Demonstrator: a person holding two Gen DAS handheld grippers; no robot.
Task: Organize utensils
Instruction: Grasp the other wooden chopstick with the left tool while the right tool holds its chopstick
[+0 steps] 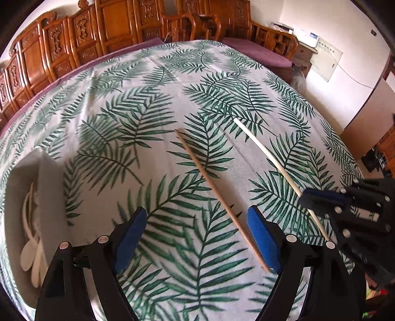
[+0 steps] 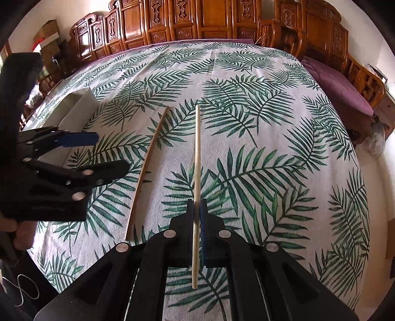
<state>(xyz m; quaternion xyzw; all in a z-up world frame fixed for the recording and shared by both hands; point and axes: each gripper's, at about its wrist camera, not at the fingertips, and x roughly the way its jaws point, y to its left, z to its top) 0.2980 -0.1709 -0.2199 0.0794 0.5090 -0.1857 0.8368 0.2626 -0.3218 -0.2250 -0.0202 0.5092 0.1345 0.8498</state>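
Right claw (image 2: pixel 197 207) grips the pale round wooden chopstick (image 2: pixel 197 153) along its axis; the thin brown bamboo chopstick (image 1: pixel 217 195) lies lengthwise between the open left claw's (image 1: pixel 197 237) fingers.

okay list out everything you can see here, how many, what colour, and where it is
pale chopstick: 1, cream, clamped in the right hand-held gripper, pointing away over the cloth
brown chopstick: 1, tan wood, lying on the cloth to the left of the pale one
white tray: 1, white, at the left side of the table
spoons: several, white, inside the tray; exact count unclear
tablecloth: 1, white with green palm leaves, covering the table
carved wooden furniture: brown, along the wall behind the table
purple cushion: 1, far right of the table
left hand-held gripper: black with blue pads, open over the brown chopstick
right hand-held gripper: black, shut on the pale chopstick
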